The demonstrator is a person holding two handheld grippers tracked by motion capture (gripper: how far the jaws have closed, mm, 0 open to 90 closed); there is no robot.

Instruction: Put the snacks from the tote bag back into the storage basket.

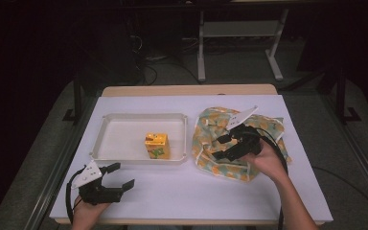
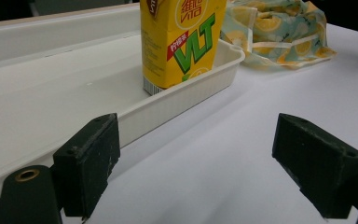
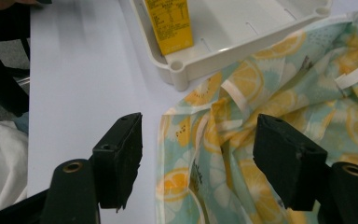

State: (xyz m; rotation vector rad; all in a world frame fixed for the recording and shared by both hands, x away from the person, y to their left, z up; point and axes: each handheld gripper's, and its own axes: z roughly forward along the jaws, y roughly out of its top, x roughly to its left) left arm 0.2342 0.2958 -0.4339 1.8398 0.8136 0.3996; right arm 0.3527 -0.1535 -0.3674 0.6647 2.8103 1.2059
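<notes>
Item: lemon-print bag [image 1: 239, 143] beside tray [image 1: 106, 139] holding VLT lemon tea carton [image 1: 157, 145]; my right gripper [image 1: 227, 146] open above its edge to grasp; left gripper [image 1: 117, 176] open, empty.

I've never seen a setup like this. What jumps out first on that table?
A bright yellow drink carton stands upright in a white tray near the table's middle. Right of the tray lies a crumpled bag printed with lemon slices, and the right tongs hover open over it. The left tongs wait open near the table's front edge.
</notes>
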